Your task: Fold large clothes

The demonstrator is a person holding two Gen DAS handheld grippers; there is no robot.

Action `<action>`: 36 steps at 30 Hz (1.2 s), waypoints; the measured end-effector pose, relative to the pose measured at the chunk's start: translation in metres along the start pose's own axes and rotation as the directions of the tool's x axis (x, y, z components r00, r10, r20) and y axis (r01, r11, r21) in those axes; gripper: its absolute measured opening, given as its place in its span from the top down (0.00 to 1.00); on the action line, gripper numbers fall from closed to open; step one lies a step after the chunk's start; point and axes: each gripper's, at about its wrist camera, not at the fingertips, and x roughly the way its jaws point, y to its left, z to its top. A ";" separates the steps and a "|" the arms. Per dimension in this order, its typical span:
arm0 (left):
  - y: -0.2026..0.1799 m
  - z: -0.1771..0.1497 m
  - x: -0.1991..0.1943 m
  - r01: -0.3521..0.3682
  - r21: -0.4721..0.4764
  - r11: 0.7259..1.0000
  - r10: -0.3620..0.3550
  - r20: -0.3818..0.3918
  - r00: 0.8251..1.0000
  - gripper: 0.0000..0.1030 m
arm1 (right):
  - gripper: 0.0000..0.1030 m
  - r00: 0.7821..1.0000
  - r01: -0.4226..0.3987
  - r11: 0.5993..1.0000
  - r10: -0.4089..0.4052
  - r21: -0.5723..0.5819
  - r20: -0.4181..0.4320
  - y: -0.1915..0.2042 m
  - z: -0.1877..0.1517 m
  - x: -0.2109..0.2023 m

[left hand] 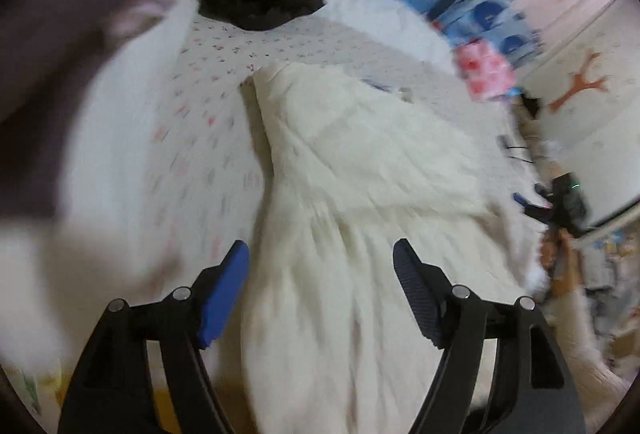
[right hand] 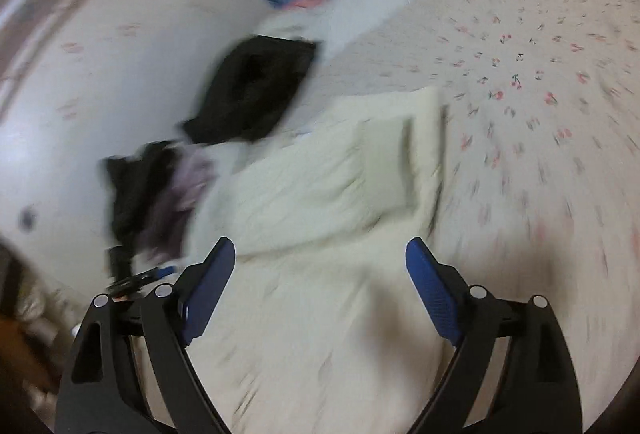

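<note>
While both jaws gape empty, one cream garment (left hand: 360, 194) and one black garment (right hand: 256, 90) lie on the bed.

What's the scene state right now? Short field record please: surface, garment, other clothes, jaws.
surface: bed sheet, pale with a small cherry print
garment: cream fleece garment, lying partly folded on the sheet, a folded flap on top
other clothes: black garment beyond the cream one; pink item at the far edge
left gripper: jaws open, nothing between them, above the cream garment
right gripper: jaws open, nothing between them, above the cream garment
image quality: both views motion-blurred
</note>
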 end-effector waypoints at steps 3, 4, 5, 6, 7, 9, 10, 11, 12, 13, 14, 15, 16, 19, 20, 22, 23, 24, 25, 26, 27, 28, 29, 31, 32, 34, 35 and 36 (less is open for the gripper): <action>0.030 0.044 0.066 -0.024 -0.134 0.991 0.024 -0.001 1.000 0.30 | 0.19 0.999 0.033 0.997 -0.032 0.072 -0.020 -0.032 0.025 0.043; 0.044 0.054 0.084 -0.020 -0.191 0.981 0.020 -0.003 1.000 0.30 | 0.19 0.999 0.028 0.995 -0.026 0.095 -0.021 -0.042 0.029 0.054; 0.056 0.064 0.107 0.003 -0.265 0.964 -0.006 -0.012 1.000 0.30 | 0.19 1.000 0.018 0.993 -0.016 0.115 -0.020 -0.049 0.031 0.062; 0.059 0.068 0.124 0.038 -0.314 0.949 -0.043 -0.010 0.999 0.30 | 0.19 1.000 -0.001 0.990 0.004 0.144 -0.021 -0.058 0.032 0.073; 0.062 0.071 0.141 0.110 -0.370 0.922 -0.119 -0.001 0.993 0.30 | 0.19 1.000 -0.017 0.989 0.020 0.148 -0.022 -0.062 0.033 0.081; 0.052 0.071 0.158 0.151 -0.390 0.908 -0.167 -0.008 0.986 0.29 | 0.30 0.998 -0.066 0.995 0.067 0.070 -0.009 -0.053 0.033 0.092; 0.042 0.073 0.159 0.118 -0.353 0.928 -0.133 -0.019 0.991 0.30 | 0.41 0.999 -0.054 0.998 0.054 0.032 -0.003 -0.046 0.034 0.094; 0.031 0.075 0.158 0.088 -0.313 0.946 -0.102 -0.030 0.994 0.33 | 0.60 0.999 -0.046 0.999 0.046 0.009 0.018 -0.040 0.035 0.090; 0.022 0.078 0.152 0.076 -0.283 0.956 -0.087 -0.026 0.996 0.49 | 0.71 0.997 -0.055 0.998 0.055 -0.008 0.046 -0.034 0.037 0.079; 0.014 0.079 0.138 0.103 -0.267 0.958 -0.107 -0.002 0.994 0.63 | 0.72 0.994 -0.073 0.997 0.075 -0.028 0.077 -0.028 0.040 0.069; 0.010 0.083 0.129 0.132 -0.262 0.956 -0.131 0.021 0.991 0.68 | 0.73 0.988 -0.102 0.993 0.109 -0.060 0.113 -0.017 0.043 0.051; 0.002 0.087 0.108 0.188 -0.239 0.953 -0.177 0.068 0.982 0.73 | 0.74 0.983 -0.119 0.989 0.130 -0.091 0.132 -0.007 0.048 0.040; -0.011 0.092 0.090 0.209 -0.201 0.957 -0.191 0.105 0.976 0.75 | 0.74 0.978 -0.120 0.982 0.142 -0.144 0.155 0.010 0.051 0.023; -0.058 0.103 0.047 0.213 -0.057 0.975 -0.197 0.212 0.957 0.75 | 0.74 0.958 -0.102 0.964 0.162 -0.247 0.236 0.042 0.063 -0.025; -0.072 0.106 0.038 0.206 -0.025 0.978 -0.193 0.255 0.948 0.75 | 0.74 0.950 -0.090 0.963 0.160 -0.254 0.269 0.042 0.069 -0.039; -0.077 0.117 0.037 0.207 -0.028 0.978 -0.190 0.295 0.936 0.75 | 0.74 0.941 -0.034 0.970 0.113 -0.242 0.318 0.028 0.079 -0.052; -0.077 0.122 0.050 0.186 -0.039 0.982 -0.166 0.305 0.938 0.74 | 0.73 0.945 -0.002 0.975 0.073 -0.221 0.318 0.010 0.084 -0.049; -0.076 0.130 0.069 0.178 -0.052 0.983 -0.156 0.292 0.944 0.71 | 0.70 0.955 0.017 0.980 0.043 -0.198 0.295 -0.005 0.087 -0.040; -0.074 0.137 0.097 0.151 -0.069 0.986 -0.130 0.250 0.960 0.64 | 0.68 0.969 0.055 0.990 -0.022 -0.127 0.247 -0.034 0.091 -0.022; -0.068 0.142 0.139 0.080 -0.094 0.992 -0.067 0.143 0.987 0.62 | 0.67 0.979 0.104 0.994 -0.095 -0.043 0.180 -0.065 0.093 -0.004; -0.067 0.148 0.176 0.021 -0.125 0.992 -0.015 0.046 0.999 0.62 | 0.67 0.980 0.166 0.986 -0.167 0.013 0.113 -0.088 0.090 0.010; -0.058 0.149 0.201 -0.028 -0.171 0.985 0.022 -0.039 0.999 0.61 | 0.67 0.973 0.207 0.977 -0.210 0.047 0.093 -0.101 0.085 0.013; -0.049 0.146 0.203 0.008 -0.247 0.969 -0.015 -0.025 1.000 0.61 | 0.67 0.973 0.190 0.980 -0.195 0.053 0.119 -0.103 0.080 0.008; -0.053 0.144 0.178 0.041 -0.258 0.965 -0.029 0.049 0.998 0.61 | 0.67 0.947 0.230 0.973 -0.224 -0.002 0.229 -0.083 0.065 -0.021; -0.062 0.141 0.153 0.025 -0.206 0.978 0.000 0.117 0.993 0.61 | 0.67 0.933 0.253 0.966 -0.230 -0.049 0.276 -0.069 0.059 -0.032; -0.074 0.132 0.121 0.053 -0.124 0.991 -0.026 0.211 0.977 0.58 | 0.64 0.920 0.242 0.948 -0.157 -0.205 0.360 -0.027 0.044 -0.051; -0.079 0.128 0.110 0.083 -0.100 0.991 -0.056 0.242 0.969 0.54 | 0.58 0.923 0.242 0.940 -0.147 -0.240 0.355 -0.015 0.040 -0.047; -0.082 0.129 0.109 0.102 -0.095 0.990 -0.077 0.243 0.967 0.46 | 0.53 0.939 0.234 0.930 -0.140 -0.284 0.314 -0.008 0.038 -0.034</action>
